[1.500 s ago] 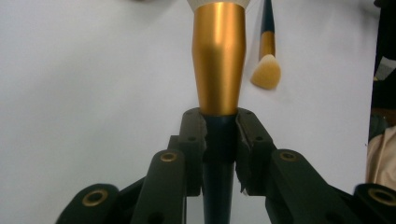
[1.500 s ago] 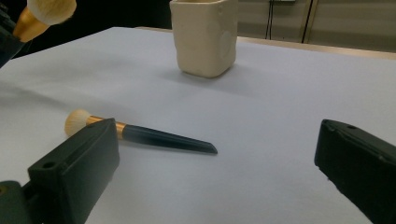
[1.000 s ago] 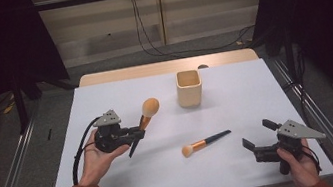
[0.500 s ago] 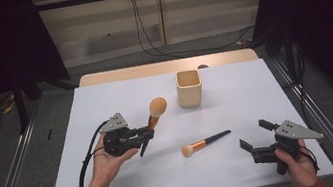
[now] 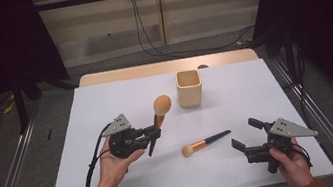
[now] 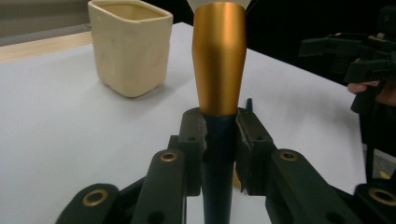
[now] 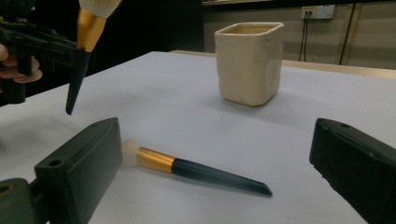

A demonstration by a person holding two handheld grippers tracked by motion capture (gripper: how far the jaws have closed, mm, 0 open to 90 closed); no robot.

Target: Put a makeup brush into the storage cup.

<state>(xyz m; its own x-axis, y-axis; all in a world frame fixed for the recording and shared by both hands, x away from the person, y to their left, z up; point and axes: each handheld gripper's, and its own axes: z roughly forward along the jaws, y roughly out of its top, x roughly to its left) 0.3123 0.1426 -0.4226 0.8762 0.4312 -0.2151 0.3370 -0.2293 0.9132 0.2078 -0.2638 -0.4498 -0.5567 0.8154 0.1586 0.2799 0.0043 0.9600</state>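
My left gripper [image 5: 152, 134] [image 6: 219, 140] is shut on the dark handle of a makeup brush [image 5: 160, 112] [image 6: 219, 60]. The brush stands nearly upright above the table, gold ferrule and tan bristles on top, left of a cream square cup [image 5: 189, 88] [image 6: 128, 46] [image 7: 250, 63]. A second brush [image 5: 206, 142] [image 7: 187, 168] lies flat on the white table [image 5: 235, 92], bristles pointing left. My right gripper [image 5: 245, 137] [image 7: 215, 135] is open near the front right, its jaws spread toward the lying brush without touching it. The right gripper view also shows the held brush [image 7: 88, 28] at upper left.
A wooden strip [image 5: 165, 68] runs along the table's far edge behind the cup. Metal rails [image 5: 11, 179] flank the table on the floor. A cable [image 5: 95, 160] trails from the left gripper over the hand.
My left gripper has carried the upright brush rightward, closer to the cup. The right gripper and the lying brush have stayed in place.
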